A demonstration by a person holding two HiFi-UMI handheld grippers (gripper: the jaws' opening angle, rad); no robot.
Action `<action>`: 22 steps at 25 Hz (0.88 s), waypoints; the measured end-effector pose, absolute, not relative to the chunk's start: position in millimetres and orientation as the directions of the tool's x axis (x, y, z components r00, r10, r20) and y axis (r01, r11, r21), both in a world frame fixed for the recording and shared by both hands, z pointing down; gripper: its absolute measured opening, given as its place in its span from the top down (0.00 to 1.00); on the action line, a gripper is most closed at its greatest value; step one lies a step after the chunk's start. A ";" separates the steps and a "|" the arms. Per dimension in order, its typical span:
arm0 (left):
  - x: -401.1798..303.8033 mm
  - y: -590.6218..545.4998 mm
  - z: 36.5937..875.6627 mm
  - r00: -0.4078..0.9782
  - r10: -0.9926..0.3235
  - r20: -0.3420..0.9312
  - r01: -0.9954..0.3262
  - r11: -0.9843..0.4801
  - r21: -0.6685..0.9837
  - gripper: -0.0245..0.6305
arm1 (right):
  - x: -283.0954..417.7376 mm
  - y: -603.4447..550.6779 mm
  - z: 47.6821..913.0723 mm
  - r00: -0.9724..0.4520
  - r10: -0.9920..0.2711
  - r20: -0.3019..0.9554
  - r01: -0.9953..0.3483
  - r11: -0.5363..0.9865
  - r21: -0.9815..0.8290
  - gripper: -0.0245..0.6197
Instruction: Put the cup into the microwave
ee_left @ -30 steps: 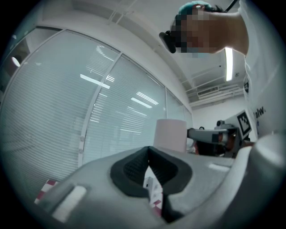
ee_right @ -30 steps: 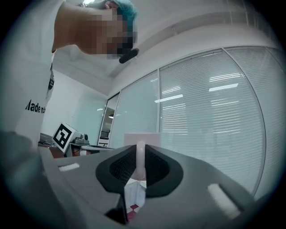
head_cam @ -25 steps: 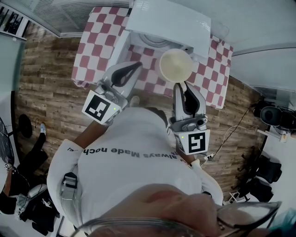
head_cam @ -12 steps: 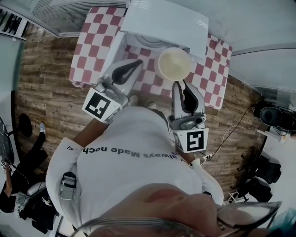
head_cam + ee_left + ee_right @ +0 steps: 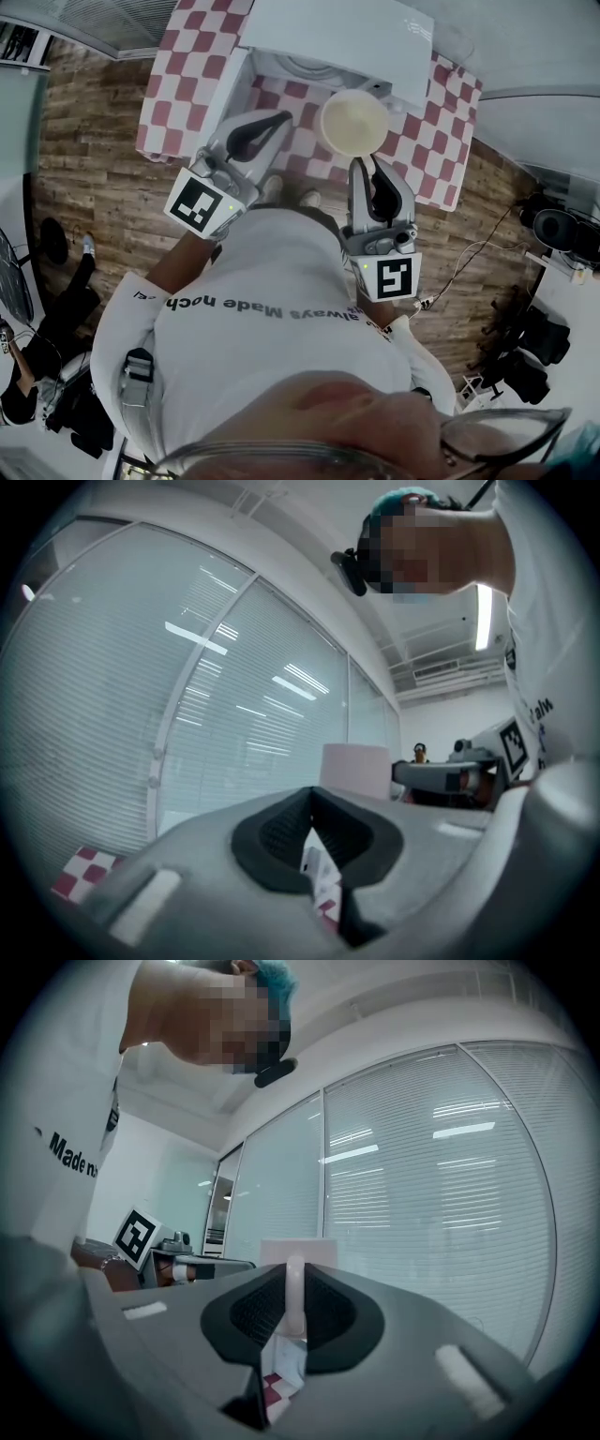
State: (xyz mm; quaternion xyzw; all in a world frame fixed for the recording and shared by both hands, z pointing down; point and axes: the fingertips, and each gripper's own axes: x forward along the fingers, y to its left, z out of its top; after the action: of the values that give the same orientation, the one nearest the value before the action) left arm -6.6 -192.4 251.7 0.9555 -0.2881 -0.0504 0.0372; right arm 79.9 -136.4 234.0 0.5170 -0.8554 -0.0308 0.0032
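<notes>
A pale cream cup (image 5: 353, 122) hangs in the air just in front of the white microwave (image 5: 337, 36). The microwave's door (image 5: 236, 86) is swung open at the left, and the turntable (image 5: 302, 71) shows inside. My right gripper (image 5: 362, 165) is shut on the cup's handle (image 5: 294, 1299), with the cup body (image 5: 298, 1251) just past the jaws. My left gripper (image 5: 279, 119) is shut on nothing and hovers left of the cup, near the open door. From the left gripper view the cup (image 5: 356, 771) stands beyond the shut jaws.
The microwave stands on a table with a red-and-white checked cloth (image 5: 192, 66). Wood-plank floor (image 5: 94, 178) surrounds the table. Glass walls with blinds (image 5: 441, 1204) rise behind. Dark equipment and cables (image 5: 553, 234) lie at the right.
The cup and both grippers sit slightly nearer the microwave opening than a second ago. The right gripper's hold on the handle is unchanged.
</notes>
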 end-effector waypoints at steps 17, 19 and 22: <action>9.7 -222.7 345.3 0.811 -0.585 -0.018 -0.577 -0.804 0.143 0.96 | 86.1 -172.8 341.0 -0.421 -0.906 0.033 -0.905 0.422 0.050 0.90; 12.9 -226.2 355.7 0.806 -0.592 -0.013 -0.583 -0.797 0.157 0.96 | 87.2 -177.5 356.4 -0.412 -0.910 0.047 -0.908 0.414 0.055 0.90; 16.0 -233.7 374.1 0.799 -0.601 -0.003 -0.593 -0.789 0.158 0.96 | 88.8 -185.7 379.0 -0.408 -0.911 0.059 -0.910 0.411 0.059 0.90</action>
State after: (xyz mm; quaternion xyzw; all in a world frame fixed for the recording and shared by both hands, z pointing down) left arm 16.0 -233.7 374.1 0.9455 -0.3157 -0.0264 0.0749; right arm 88.8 -185.7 379.0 0.5426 -0.8389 -0.0090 0.0409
